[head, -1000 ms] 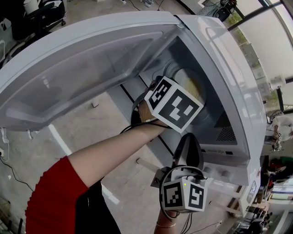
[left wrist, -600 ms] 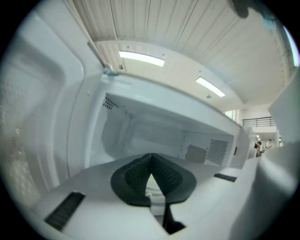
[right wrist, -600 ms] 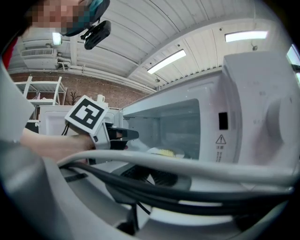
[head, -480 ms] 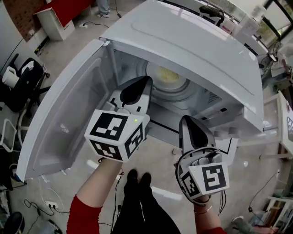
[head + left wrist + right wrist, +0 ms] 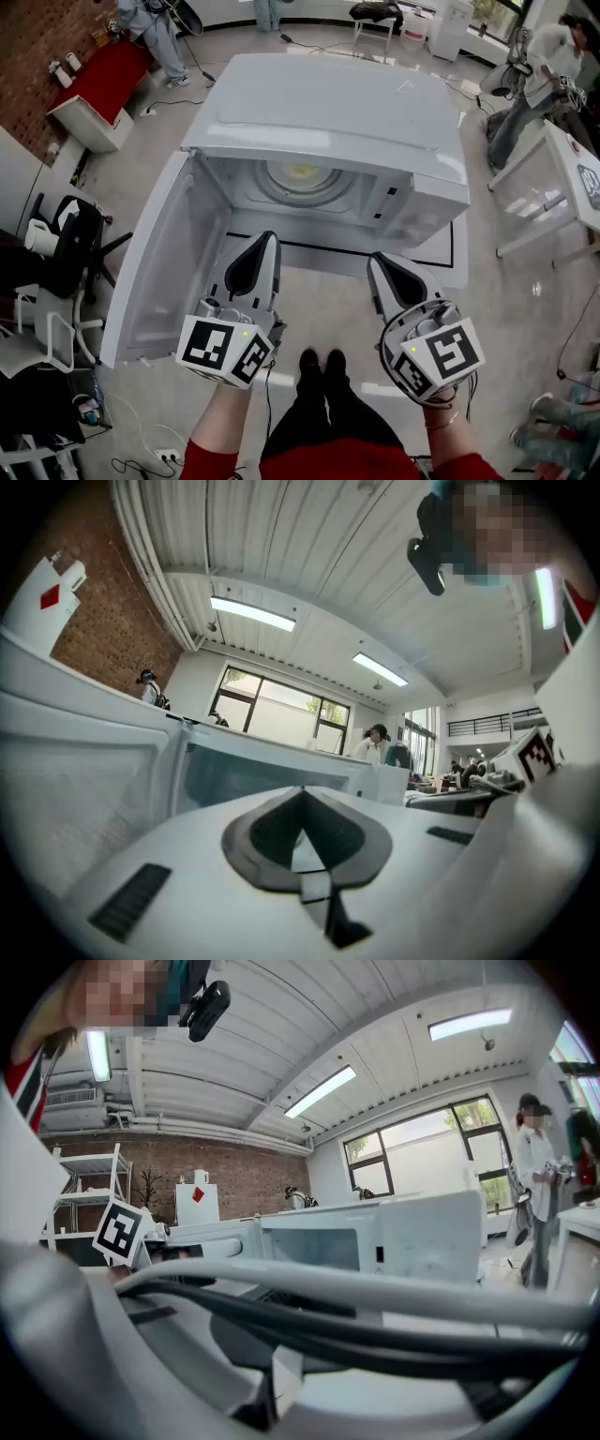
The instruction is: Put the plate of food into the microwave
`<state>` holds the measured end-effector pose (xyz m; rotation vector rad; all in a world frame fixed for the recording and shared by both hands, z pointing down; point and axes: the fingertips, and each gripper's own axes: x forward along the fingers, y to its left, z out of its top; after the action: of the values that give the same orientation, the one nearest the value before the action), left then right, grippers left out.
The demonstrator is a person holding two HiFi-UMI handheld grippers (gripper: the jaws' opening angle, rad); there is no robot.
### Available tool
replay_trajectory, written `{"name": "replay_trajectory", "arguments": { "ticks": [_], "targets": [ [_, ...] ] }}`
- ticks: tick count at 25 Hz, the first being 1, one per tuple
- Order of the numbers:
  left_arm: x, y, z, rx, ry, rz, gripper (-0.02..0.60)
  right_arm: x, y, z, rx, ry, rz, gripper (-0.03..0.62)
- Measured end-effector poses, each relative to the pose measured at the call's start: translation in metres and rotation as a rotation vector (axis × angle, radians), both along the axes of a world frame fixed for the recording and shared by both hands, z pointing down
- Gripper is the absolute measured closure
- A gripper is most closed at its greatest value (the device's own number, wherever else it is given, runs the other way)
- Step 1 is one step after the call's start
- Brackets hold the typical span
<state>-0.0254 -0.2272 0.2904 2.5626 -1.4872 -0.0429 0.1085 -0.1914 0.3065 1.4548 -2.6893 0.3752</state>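
The white microwave (image 5: pixel 323 112) stands with its door (image 5: pixel 164 272) swung open to the left. Inside, the plate of food (image 5: pixel 300 176) rests on the turntable. My left gripper (image 5: pixel 264 242) is outside the cavity, in front of the opening, its jaws shut on nothing. My right gripper (image 5: pixel 379 264) hovers beside it to the right, also shut and empty. In the left gripper view the closed jaws (image 5: pixel 302 841) point toward the microwave (image 5: pixel 272 766). Cables cross the right gripper view, beyond which the open cavity (image 5: pixel 314 1246) shows.
A black chair (image 5: pixel 70 244) and a red cabinet (image 5: pixel 94 98) stand at the left. At the right is a table (image 5: pixel 572 178) with a person (image 5: pixel 534 80) near it. My own legs and shoes (image 5: pixel 319 366) are below the grippers.
The left gripper came back out of the microwave cavity and its jaws closed empty. Both grippers now sit lower, farther from the opening. The plate stays on the turntable.
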Motion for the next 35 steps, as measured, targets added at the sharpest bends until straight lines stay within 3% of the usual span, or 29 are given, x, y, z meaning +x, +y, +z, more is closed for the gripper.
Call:
{"name": "replay_trajectory", "arguments": {
  "ticks": [6,15,24,30,35],
  "targets": [
    [0.005,0.069,-0.023,0.023,-0.079,0.077,0.574,0.055,0.058,-0.039,0.068,-0.006,0.058,0.58],
    [0.0,0.135,-0.05,0.03,-0.057,0.102,0.574,0.083,0.12,-0.059,0.072,-0.042,0.098,0.58],
    [0.004,0.156,-0.052,0.066,-0.065,0.085,0.574,0.079,0.133,-0.074,0.11,-0.162,0.079,0.58],
    [0.008,0.161,-0.041,0.052,-0.064,0.057,0.574,0.08,0.134,-0.059,0.17,-0.04,0.083,0.581],
    [0.011,0.164,-0.035,0.042,-0.059,0.044,0.574,0.081,0.133,-0.054,0.156,-0.082,0.083,0.58]
  ]
}}
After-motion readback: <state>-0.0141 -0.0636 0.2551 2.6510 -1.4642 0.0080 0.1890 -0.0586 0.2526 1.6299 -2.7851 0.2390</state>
